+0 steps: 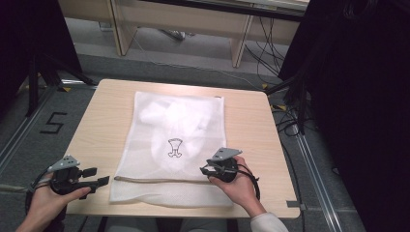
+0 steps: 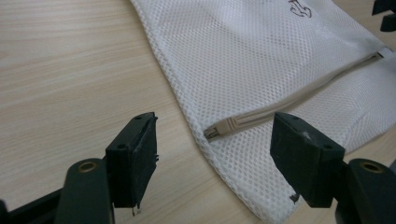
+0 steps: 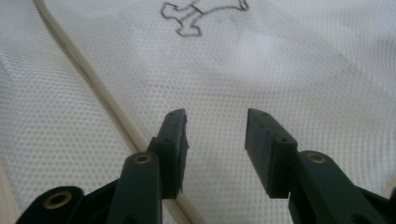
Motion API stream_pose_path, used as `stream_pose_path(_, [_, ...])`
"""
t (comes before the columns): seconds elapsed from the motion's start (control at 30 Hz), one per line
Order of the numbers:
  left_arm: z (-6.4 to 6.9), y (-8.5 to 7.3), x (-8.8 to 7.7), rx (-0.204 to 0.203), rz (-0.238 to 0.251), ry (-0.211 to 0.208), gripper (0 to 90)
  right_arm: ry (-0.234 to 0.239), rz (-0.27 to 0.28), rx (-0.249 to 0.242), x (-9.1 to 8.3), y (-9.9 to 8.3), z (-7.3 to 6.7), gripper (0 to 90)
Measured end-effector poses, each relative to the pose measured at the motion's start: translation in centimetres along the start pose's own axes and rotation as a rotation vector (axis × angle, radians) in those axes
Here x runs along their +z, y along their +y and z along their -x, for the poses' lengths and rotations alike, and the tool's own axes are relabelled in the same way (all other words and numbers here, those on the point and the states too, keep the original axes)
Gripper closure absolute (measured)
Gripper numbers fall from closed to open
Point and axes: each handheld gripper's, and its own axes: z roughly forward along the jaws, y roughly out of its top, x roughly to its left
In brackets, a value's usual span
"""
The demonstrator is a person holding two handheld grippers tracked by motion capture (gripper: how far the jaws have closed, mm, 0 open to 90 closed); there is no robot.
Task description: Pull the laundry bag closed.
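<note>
A white mesh laundry bag (image 1: 176, 145) lies flat on the wooden table (image 1: 104, 128), with white cloth inside and a small black printed figure (image 1: 175, 148) in its middle. A beige zipper (image 1: 159, 181) runs across near the bag's front edge. My left gripper (image 1: 105, 181) is open just left of the bag, and its jaws point at the zipper's end (image 2: 219, 129). Over the bag's right front part my right gripper (image 1: 204, 170) stands open above the mesh (image 3: 280, 65), beside the zipper (image 3: 93, 84). Nothing is between either pair of jaws.
The table's bare wood (image 2: 70, 70) spreads left of the bag. Beyond the table stand pale furniture legs (image 1: 239, 46), loose cables (image 1: 266, 53) on the grey floor and dark curtains (image 1: 358, 96) at the right. A floor mark "5" (image 1: 54, 123) is at the left.
</note>
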Motion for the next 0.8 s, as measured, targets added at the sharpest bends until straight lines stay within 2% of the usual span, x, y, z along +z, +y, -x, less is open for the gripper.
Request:
stream_pose_path(0.03, [0.1,0.0,0.0,0.013,-0.004,-0.004,30.9,-0.002,0.017,-0.034,0.2,0.3,-0.2,60.4])
stream_pose_path(0.07, [0.1,0.0,0.0,0.013,-0.004,-0.004,30.6,0.022,-0.003,-0.039,0.2,0.7,-0.5,60.9])
stream_pose_path(0.1, [0.3,0.0,0.1,0.031,-0.008,-0.010,30.3,0.025,0.023,-0.051,0.6,1.2,-0.9,62.1])
stream_pose_path(0.17, [0.3,0.0,0.2,0.039,-0.014,-0.012,29.9,0.045,0.021,-0.073,0.9,1.8,-1.3,63.6])
stream_pose_path(0.3, [0.0,0.2,0.0,0.017,0.002,0.021,30.6,0.091,0.014,-0.087,2.2,3.3,-2.8,66.0])
stream_pose_path(0.33, [0.0,0.2,0.0,0.007,0.012,0.034,30.8,0.103,0.024,-0.114,2.8,3.8,-3.2,66.1])
stream_pose_path(0.37, [-0.1,0.2,-0.1,0.008,0.009,0.038,30.9,0.115,0.018,-0.114,3.1,4.3,-3.7,66.2])
stream_pose_path(0.47, [0.0,0.1,0.0,0.013,0.000,0.023,31.0,0.147,0.017,-0.149,4.4,5.7,-5.1,66.5])
stream_pose_path(0.53, [0.0,0.0,0.1,0.024,-0.022,0.011,30.9,0.166,0.011,-0.178,5.2,6.6,-6.0,66.5])
stream_pose_path(0.73, [0.0,0.0,-0.1,0.024,-0.011,0.046,31.3,0.216,-0.005,-0.220,7.5,8.2,-8.3,68.5])
stream_pose_path(0.8, [-0.1,0.0,-0.1,0.020,-0.021,0.043,31.3,0.231,-0.016,-0.236,8.0,8.6,-8.8,69.3])
